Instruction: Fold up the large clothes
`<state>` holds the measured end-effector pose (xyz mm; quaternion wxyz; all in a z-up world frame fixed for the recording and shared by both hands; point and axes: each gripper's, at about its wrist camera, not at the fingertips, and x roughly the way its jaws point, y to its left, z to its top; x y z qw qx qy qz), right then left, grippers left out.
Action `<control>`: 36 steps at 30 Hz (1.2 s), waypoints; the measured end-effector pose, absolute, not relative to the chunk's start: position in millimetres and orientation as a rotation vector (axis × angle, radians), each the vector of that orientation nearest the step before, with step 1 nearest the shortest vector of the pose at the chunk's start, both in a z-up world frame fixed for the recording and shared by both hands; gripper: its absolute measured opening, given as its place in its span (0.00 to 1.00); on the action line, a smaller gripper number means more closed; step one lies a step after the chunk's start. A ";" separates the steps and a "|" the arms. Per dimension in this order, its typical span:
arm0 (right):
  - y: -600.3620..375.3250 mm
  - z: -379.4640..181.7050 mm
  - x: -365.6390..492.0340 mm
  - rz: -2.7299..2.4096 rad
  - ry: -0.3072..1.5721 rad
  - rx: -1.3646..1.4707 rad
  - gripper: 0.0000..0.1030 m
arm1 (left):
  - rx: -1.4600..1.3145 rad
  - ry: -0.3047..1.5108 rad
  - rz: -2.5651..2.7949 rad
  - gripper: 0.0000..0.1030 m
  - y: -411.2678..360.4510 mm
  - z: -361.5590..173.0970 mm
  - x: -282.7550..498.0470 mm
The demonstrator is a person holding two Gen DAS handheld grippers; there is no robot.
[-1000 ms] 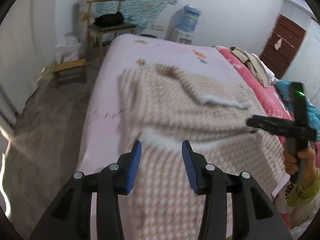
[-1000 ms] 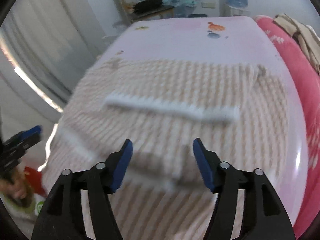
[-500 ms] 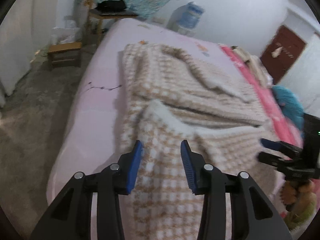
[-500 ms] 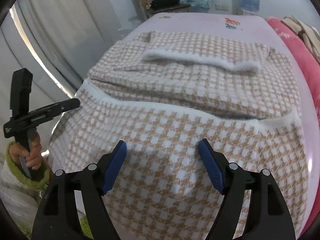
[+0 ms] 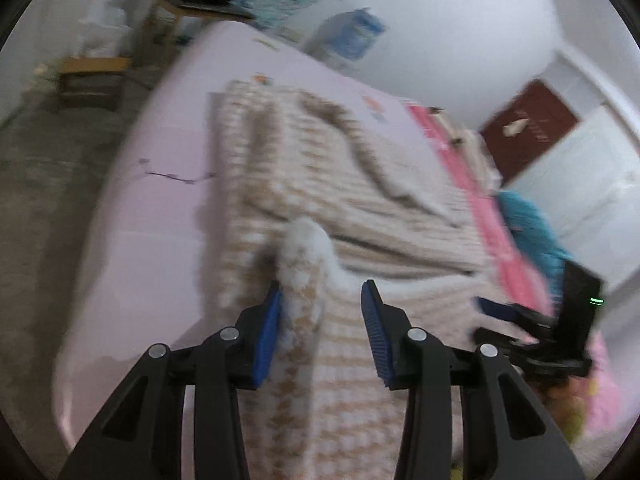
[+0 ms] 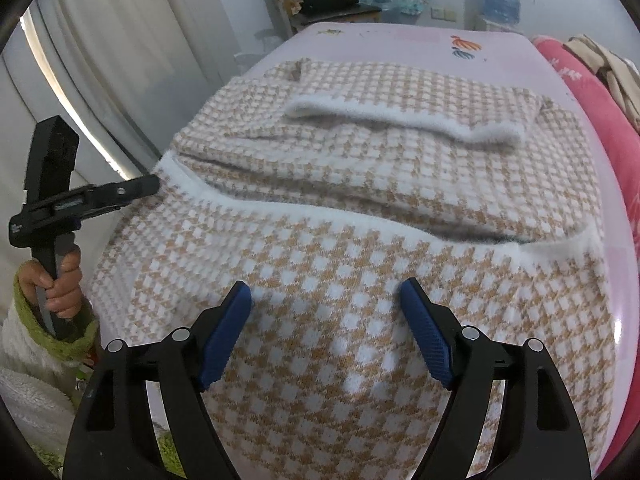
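On the pink bed (image 6: 512, 46) lies a checked tan-and-white sweater (image 6: 360, 184), its lower part folded up so a white hem band (image 6: 320, 216) runs across it and a white cuff (image 6: 400, 118) rests on the upper half. At the far left of the right wrist view a hand (image 6: 60, 284) in a green-edged sleeve grips the left gripper (image 5: 320, 312), whose tips reach the hem's left corner; from there the contact is too small to judge. The left wrist view is blurred. It shows a bunched white corner of the sweater between the blue pads, against the left pad (image 5: 270, 336) and apart from the right one, so the jaws stand partly apart, not pinching. Further right, the right gripper (image 6: 326, 312) hovers over the sweater's lower half; its jaws have just been opening and stand wide with nothing pinched between them. The sweater's bottom edge is cut off by the frame. Beige clothes (image 6: 612, 72) at the right edge are only partly seen.
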<state>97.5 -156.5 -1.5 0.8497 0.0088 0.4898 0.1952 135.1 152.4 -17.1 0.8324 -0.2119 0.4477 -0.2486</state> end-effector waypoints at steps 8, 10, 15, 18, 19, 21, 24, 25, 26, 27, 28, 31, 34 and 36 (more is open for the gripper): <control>-159.3 -1.9 96.9 0.420 1.031 0.017 0.73 | -0.324 1.037 -0.404 0.36 138.4 -21.0 138.7; -160.8 -1.5 94.9 0.419 1.030 0.020 0.73 | -0.242 1.039 -0.371 0.36 125.4 -17.5 135.8; -175.9 5.4 79.7 0.411 1.027 0.056 0.73 | -0.040 1.029 -0.270 0.36 97.3 -17.0 125.3; -201.3 12.1 67.5 0.375 1.015 0.113 0.73 | 0.058 1.014 -0.196 0.37 84.7 -16.5 120.8; -214.9 15.6 63.0 0.340 1.003 0.129 0.70 | 0.075 1.011 -0.185 0.37 82.8 -16.6 120.2; -240.2 21.3 58.1 0.273 0.982 0.162 0.65 | 0.099 1.009 -0.165 0.37 79.5 -16.2 118.8; -277.4 28.6 60.7 0.180 0.946 0.205 0.58 | 0.111 1.011 -0.156 0.37 79.5 -15.3 120.3; -286.8 29.5 66.2 0.150 0.939 0.205 0.55 | 0.115 1.012 -0.153 0.37 79.4 -15.1 120.3; -292.7 29.9 71.8 0.142 0.933 0.203 0.54 | 0.117 1.012 -0.151 0.37 76.6 -15.4 122.0; -299.0 28.9 81.8 0.133 0.930 0.202 0.52 | 0.116 1.013 -0.148 0.37 76.6 -15.2 122.2; -302.4 26.7 91.4 0.124 0.936 0.200 0.49 | 0.115 1.014 -0.146 0.37 76.0 -14.9 121.7; -308.6 15.2 119.5 0.123 0.950 0.199 0.47 | 0.109 1.016 -0.140 0.37 76.4 -14.3 119.8; -311.7 -3.3 135.5 0.137 1.000 0.224 0.43 | 0.104 1.017 -0.136 0.37 76.2 -14.5 119.6; -313.0 -8.1 132.9 0.156 1.013 0.239 0.43 | 0.107 1.021 -0.133 0.37 75.7 -14.5 120.6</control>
